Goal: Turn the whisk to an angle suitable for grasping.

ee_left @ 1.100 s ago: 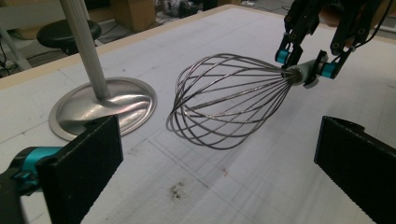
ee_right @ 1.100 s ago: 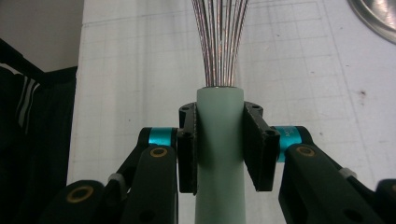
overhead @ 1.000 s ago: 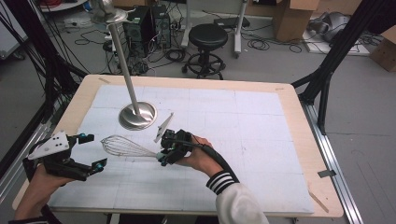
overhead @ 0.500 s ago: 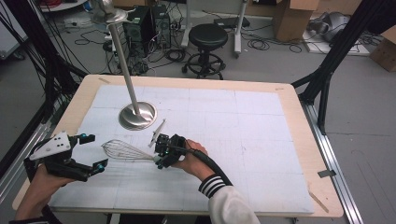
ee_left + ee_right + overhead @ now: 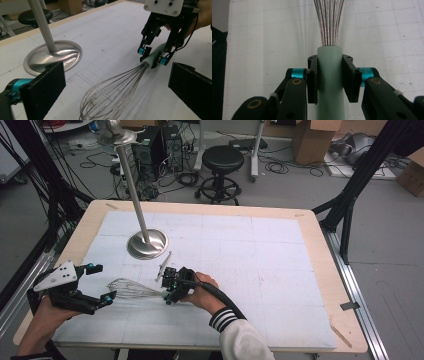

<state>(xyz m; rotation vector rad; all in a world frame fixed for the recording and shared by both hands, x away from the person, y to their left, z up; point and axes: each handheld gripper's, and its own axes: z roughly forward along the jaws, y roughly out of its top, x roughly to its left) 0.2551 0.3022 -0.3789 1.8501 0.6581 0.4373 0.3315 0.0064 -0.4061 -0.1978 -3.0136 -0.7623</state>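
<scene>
Left gripper (image 5: 102,282) jaws spread, nothing between; one whisk (image 5: 131,289) lies on the table (image 5: 280,270) just right of it, wires toward it; right gripper (image 5: 170,287) clenched on the pale green handle (image 5: 329,75); right gripper view shows both pads flat against the handle, which the high view hides; one stand base (image 5: 147,244) beyond the grippers; since the earlier frame, right gripper and whisk sit lower and nearer the person.

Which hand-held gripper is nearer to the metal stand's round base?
Right. The right hand-held gripper is just below the base, shut on the whisk handle; the left hand-held gripper is farther, down-left.
</scene>
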